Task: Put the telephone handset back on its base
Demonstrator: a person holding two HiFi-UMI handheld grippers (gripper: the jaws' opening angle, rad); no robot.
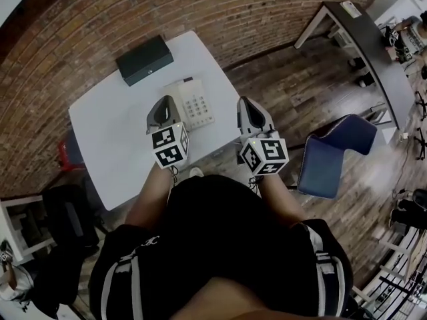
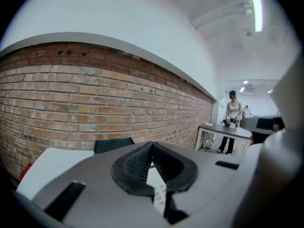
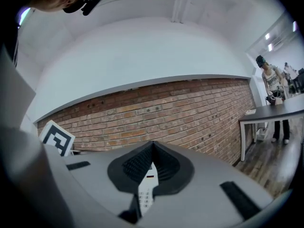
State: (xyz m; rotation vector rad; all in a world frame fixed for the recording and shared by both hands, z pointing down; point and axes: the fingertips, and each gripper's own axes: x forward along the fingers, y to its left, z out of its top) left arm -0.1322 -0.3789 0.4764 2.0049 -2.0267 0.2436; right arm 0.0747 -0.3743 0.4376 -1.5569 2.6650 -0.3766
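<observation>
A white telephone (image 1: 195, 104) with a keypad stands in the middle of the white table (image 1: 107, 125). Its handset (image 1: 175, 89) lies along the left side of the base, partly hidden by my left gripper. My left gripper (image 1: 165, 105) hovers above the phone's left edge, shut with nothing between the pads. Below those closed jaws, the left gripper view shows a strip of the keypad (image 2: 159, 194). My right gripper (image 1: 247, 107) hangs off the table's right edge, also shut and empty. The phone's keys (image 3: 145, 196) show beneath its jaws.
A black box (image 1: 144, 59) sits at the table's far end against the brick wall. A blue chair (image 1: 333, 152) stands to the right, with a dark desk (image 1: 367, 39) beyond it. Black bags (image 1: 60, 212) lie on the floor at the left. A person (image 3: 273, 80) stands at the far desk.
</observation>
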